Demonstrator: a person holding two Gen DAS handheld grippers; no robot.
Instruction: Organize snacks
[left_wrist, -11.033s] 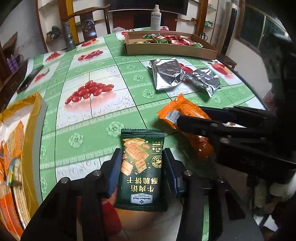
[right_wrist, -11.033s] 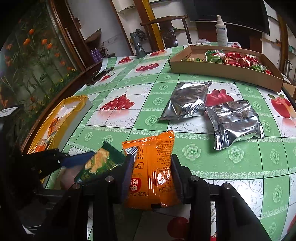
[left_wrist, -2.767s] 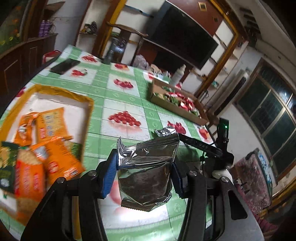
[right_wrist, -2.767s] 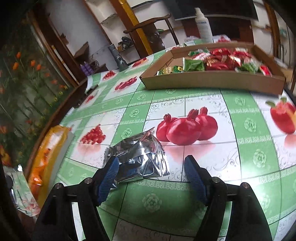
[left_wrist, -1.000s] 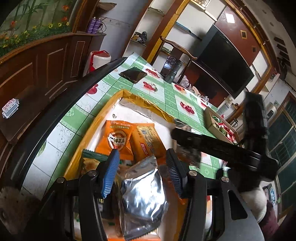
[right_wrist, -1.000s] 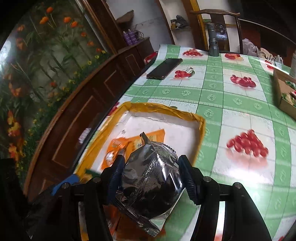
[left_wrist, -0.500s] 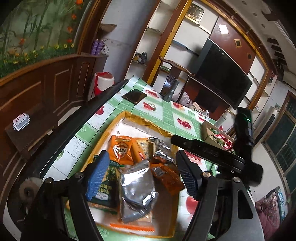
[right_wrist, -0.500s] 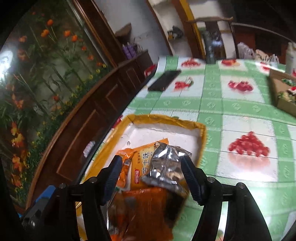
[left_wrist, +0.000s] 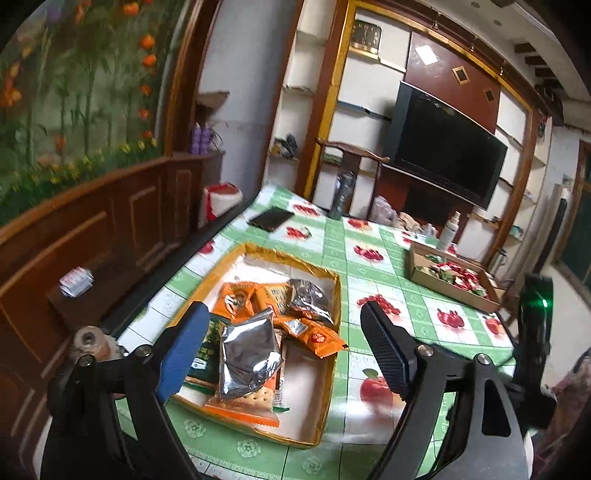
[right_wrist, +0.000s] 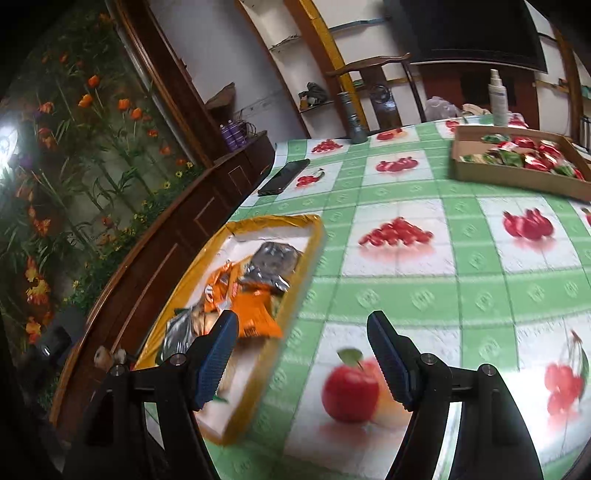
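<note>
Our left tongs (left_wrist: 280, 347) hang spread and empty above the gold-rimmed tray (left_wrist: 330, 373), their jaws having just been opening; a silver packet (left_wrist: 249, 358) lies in the tray atop orange snack packs (left_wrist: 314, 338). Our right tongs (right_wrist: 301, 354), jaws likewise just opened with nothing between them, hover over the green-checked bench (right_wrist: 424, 295) beside the tray. A cardboard box of sweets (right_wrist: 517, 173) sits well apart.

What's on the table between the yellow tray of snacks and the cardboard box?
Nothing: between the yellow tray and the cardboard box only bare fruit-print tablecloth shows, clearest in the right wrist view.
</note>
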